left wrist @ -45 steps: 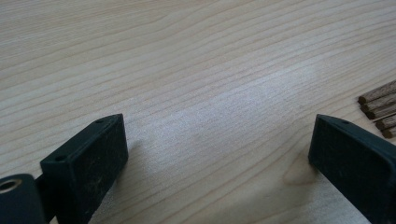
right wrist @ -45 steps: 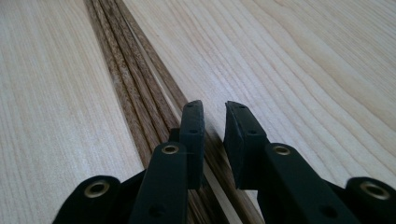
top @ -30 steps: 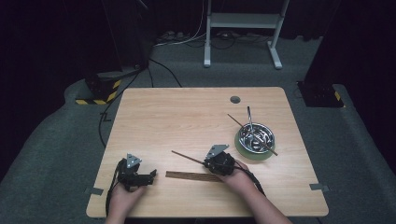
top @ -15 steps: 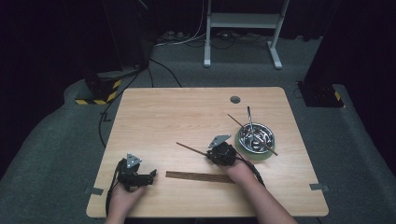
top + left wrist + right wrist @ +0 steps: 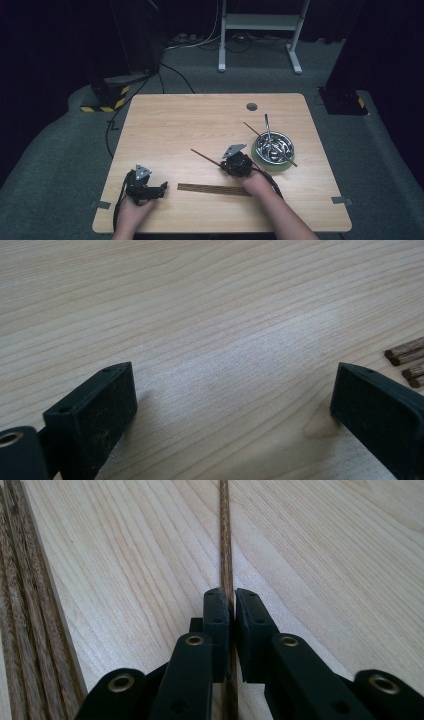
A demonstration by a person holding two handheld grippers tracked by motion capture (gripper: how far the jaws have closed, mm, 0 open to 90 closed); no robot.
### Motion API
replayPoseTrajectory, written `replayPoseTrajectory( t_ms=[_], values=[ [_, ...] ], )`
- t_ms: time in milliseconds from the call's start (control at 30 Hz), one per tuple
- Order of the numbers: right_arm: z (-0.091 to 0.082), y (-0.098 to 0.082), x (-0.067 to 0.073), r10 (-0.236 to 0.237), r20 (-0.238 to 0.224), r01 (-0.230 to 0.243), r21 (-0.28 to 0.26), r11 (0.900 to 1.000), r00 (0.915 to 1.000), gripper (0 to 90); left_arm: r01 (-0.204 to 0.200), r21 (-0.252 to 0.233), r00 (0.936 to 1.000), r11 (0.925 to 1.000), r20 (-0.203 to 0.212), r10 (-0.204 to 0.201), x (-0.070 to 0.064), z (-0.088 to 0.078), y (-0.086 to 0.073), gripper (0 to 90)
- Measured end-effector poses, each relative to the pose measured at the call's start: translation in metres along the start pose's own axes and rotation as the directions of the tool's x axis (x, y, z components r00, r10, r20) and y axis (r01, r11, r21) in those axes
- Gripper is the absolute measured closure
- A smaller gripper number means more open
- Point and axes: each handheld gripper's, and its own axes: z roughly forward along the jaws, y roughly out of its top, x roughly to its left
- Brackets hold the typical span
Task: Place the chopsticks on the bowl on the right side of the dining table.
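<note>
A: One chopstick [image 5: 224, 555] sits between your right gripper's [image 5: 231, 611] jaws, which are pinched nearly together on it. It is a thin, round, dark brown wooden stick.

B: Where does it run?

A: In the right gripper view it goes straight ahead from the jaws over pale, straight-grained wood. From the high view you see the chopstick [image 5: 205, 157] slanting up and to the left from your right gripper [image 5: 235, 163], near the middle of the table [image 5: 190, 120].

B: And the other sticks?

A: You have a bundle of chopsticks [image 5: 214, 189] lying flat in a row just in front of your right hand [image 5: 256, 183]. The right gripper view shows their long streaked sides along its left edge [image 5: 17, 605]; the left gripper view shows just a few cut brown ends [image 5: 406, 360] at its right edge.

B: My left gripper?

A: Your left gripper [image 5: 235, 410] has its flat, matte black jaws spread wide with bare tabletop between them, holding nothing. The high view places it [image 5: 145, 185] at the near left, in your left hand [image 5: 131, 214], apart from the bundle.

B: Anything farther out?

A: A shiny metal bowl [image 5: 273, 147] on a green base stands to the right of your right gripper, with a metal utensil and a dark stick poking out over its rim. The gripper views do not reach it.
</note>
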Motion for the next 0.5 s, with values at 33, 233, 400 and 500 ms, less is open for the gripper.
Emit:
replayPoseTrajectory(
  t_ms=[33,233,400,500],
  values=[
    [-0.001,0.001,0.001,-0.002,-0.003,0.002,-0.006,1.0,1.0,83.6,0.0,0.0,1.0,1.0,0.0,0.0,0.0,0.0,0.0,4.5],
    [-0.012,0.009,0.004,-0.019,0.02,0.02,-0.031,0.999,0.9996,83.6,0.001,0.0,1.0,1.0,0.0,-0.001,0.0,0.0,0.0,4.5],
    [-0.022,0.011,0.005,-0.023,0.03,0.024,-0.038,0.999,0.9993,83.6,0.001,0.0,1.0,1.0,0.0,-0.001,0.0,0.0,0.0,4.5],
    [-0.027,0.011,0.006,-0.023,0.034,0.024,-0.046,0.999,0.9992,83.6,0.008,-0.004,1.0,1.0,-0.001,-0.008,-0.001,0.0,0.0,4.5]
  ],
)
